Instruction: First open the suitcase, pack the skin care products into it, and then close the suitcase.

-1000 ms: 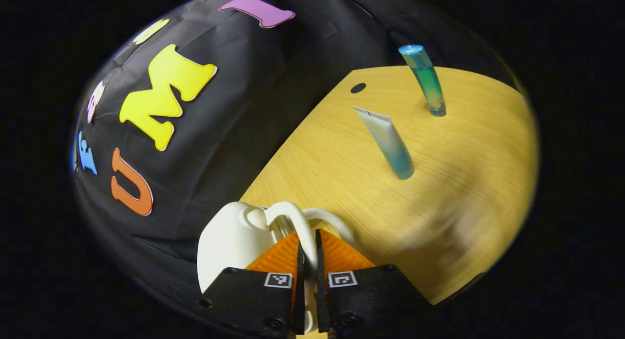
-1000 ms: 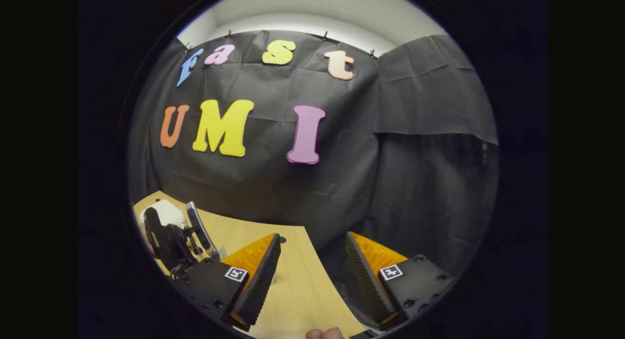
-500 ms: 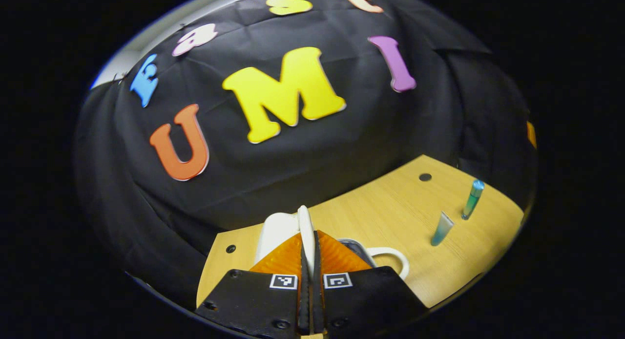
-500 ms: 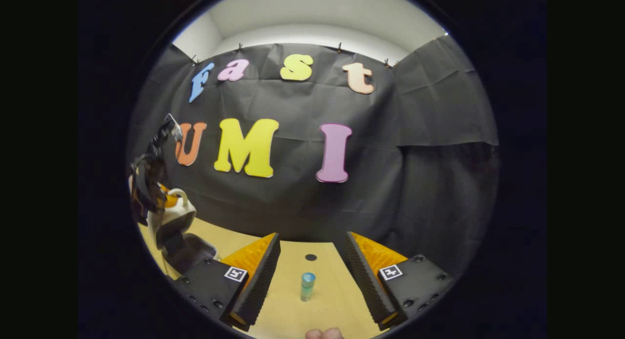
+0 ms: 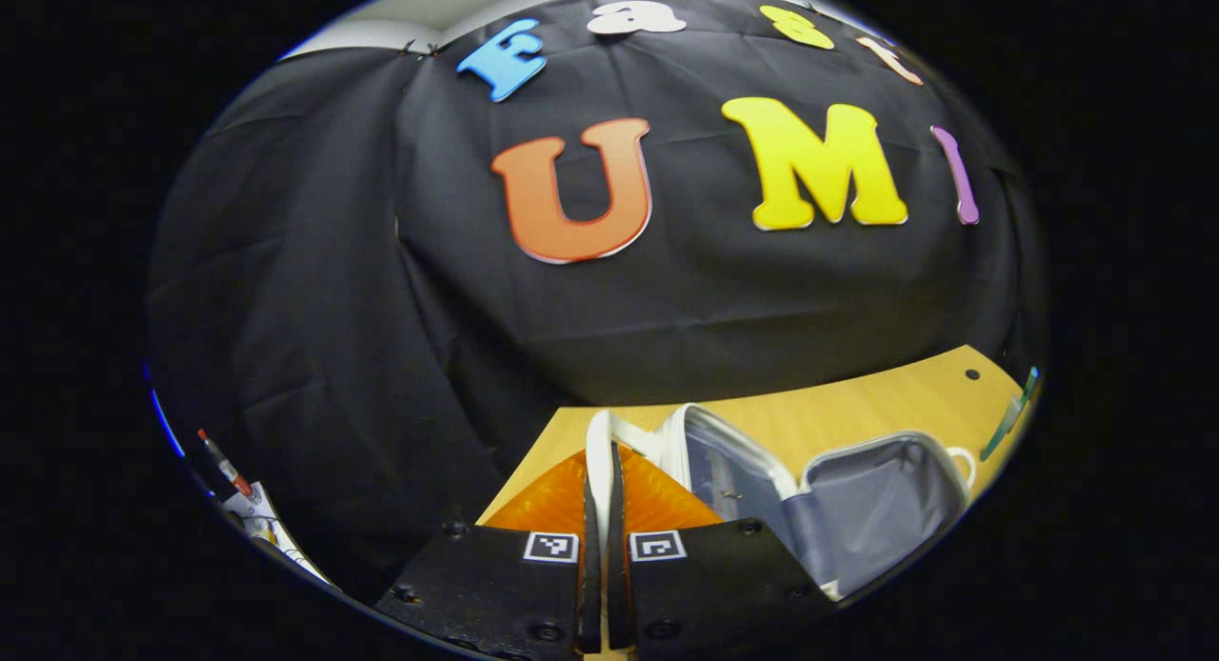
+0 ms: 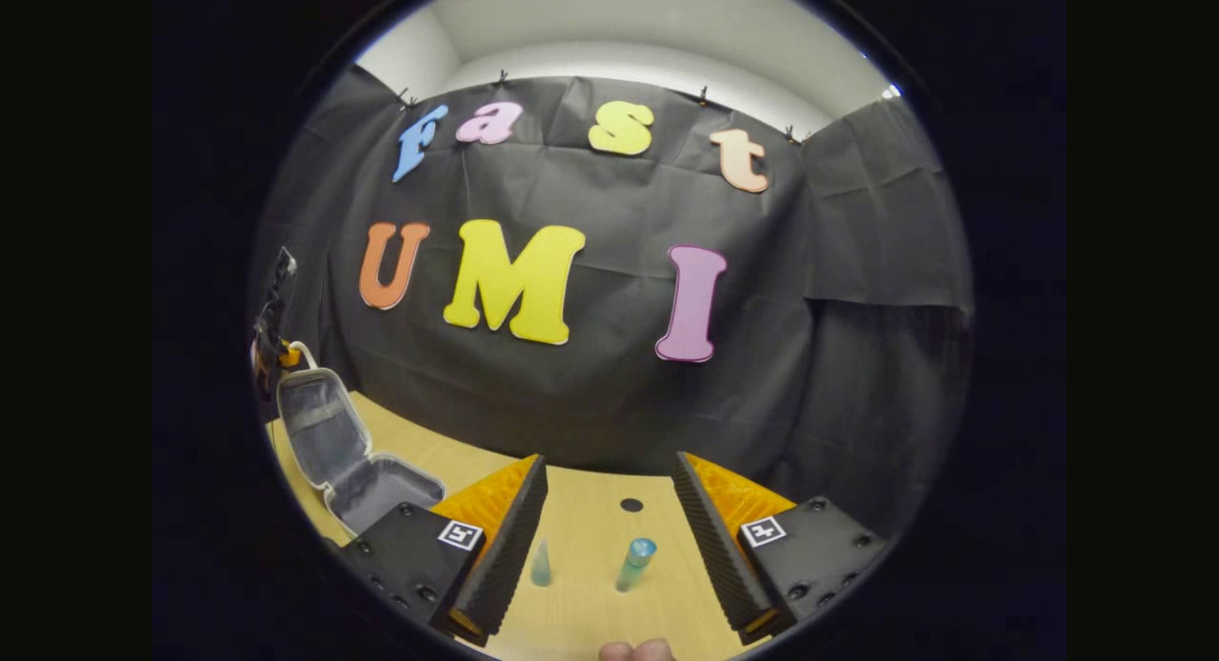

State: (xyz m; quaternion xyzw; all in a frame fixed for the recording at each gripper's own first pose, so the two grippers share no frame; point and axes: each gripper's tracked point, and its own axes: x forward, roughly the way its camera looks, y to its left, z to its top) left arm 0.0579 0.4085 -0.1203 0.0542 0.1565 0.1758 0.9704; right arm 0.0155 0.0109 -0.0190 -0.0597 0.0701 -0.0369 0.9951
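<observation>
The small white suitcase stands open at the table's left end, its grey-lined lid raised upright. My left gripper is shut on the white handle at the top of the lid; the grey base lies to its right. The left gripper also shows above the lid in the right gripper view. My right gripper is open and holds nothing. Beyond it on the wood stand a pale squeeze tube and a blue-capped green bottle.
The wooden table has a small dark hole near its back edge. Black cloth closes the booth behind and to the sides. A marker and white papers lie off the table, low at the left. A fingertip shows at the bottom edge.
The left gripper has lifted the handle and swung the lid from nearly closed to upright, baring the grey lining. The right gripper has shifted so both products now stand between its fingers.
</observation>
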